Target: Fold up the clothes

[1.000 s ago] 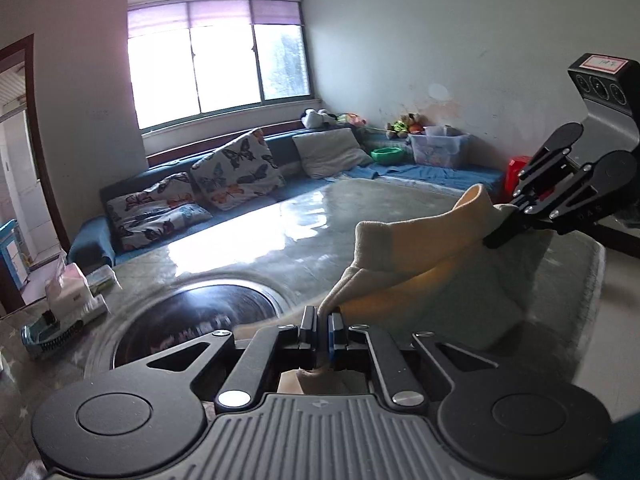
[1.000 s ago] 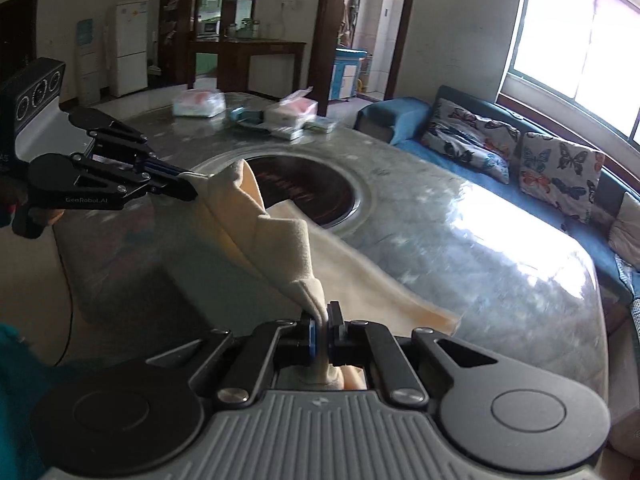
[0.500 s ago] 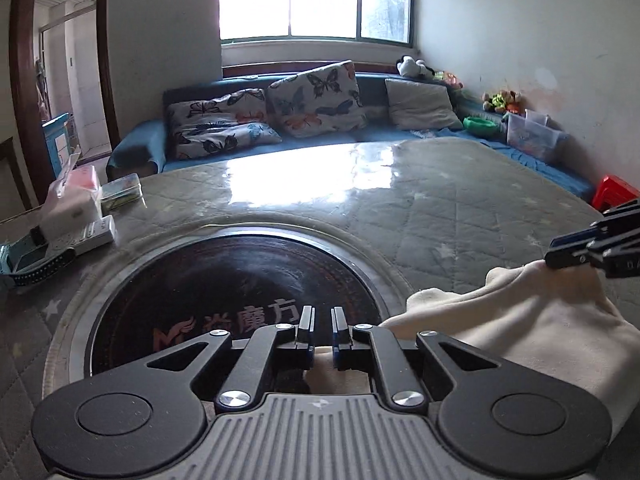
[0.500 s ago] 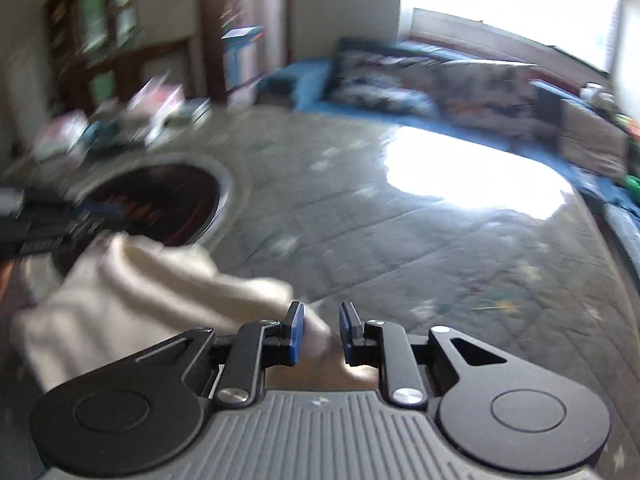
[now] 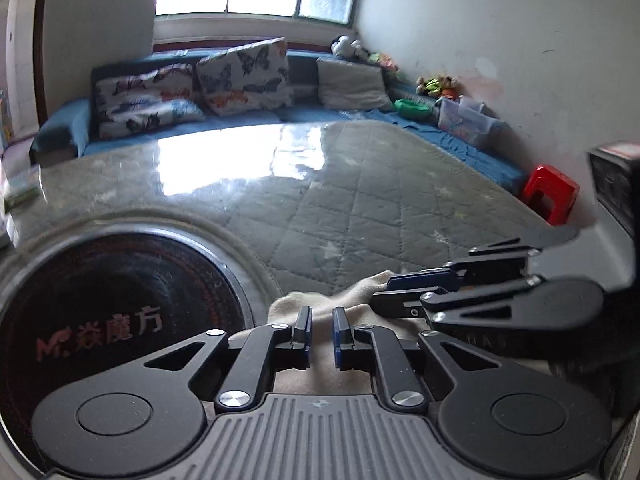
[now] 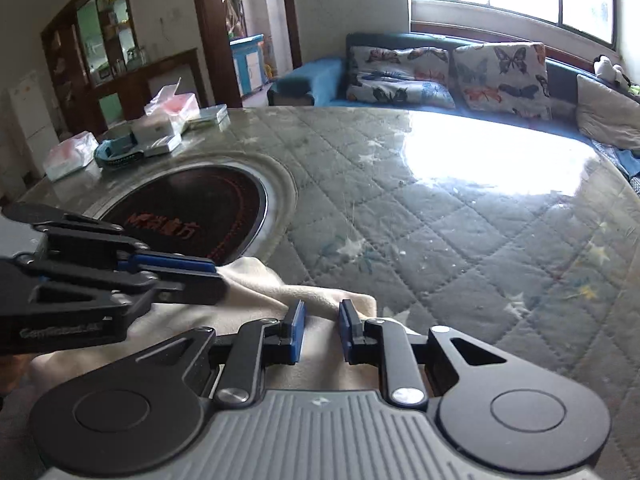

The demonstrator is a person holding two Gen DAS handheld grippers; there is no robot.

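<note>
Now both gaps narrow, empty: left gripper [image 5: 321,330], right gripper [image 6: 321,330] side by side over cream garment [image 6: 256,280] directly below on surface [image 6: 440,220]

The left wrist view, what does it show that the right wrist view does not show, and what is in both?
Only the left wrist view shows the red stool and green bowl near the wall. Only the right wrist view shows the tissue packs and wooden cabinet. Both show the cream garment lying on the quilted table, the dark round cooktop, the butterfly cushions, and both open grippers: left gripper, right gripper.
</note>
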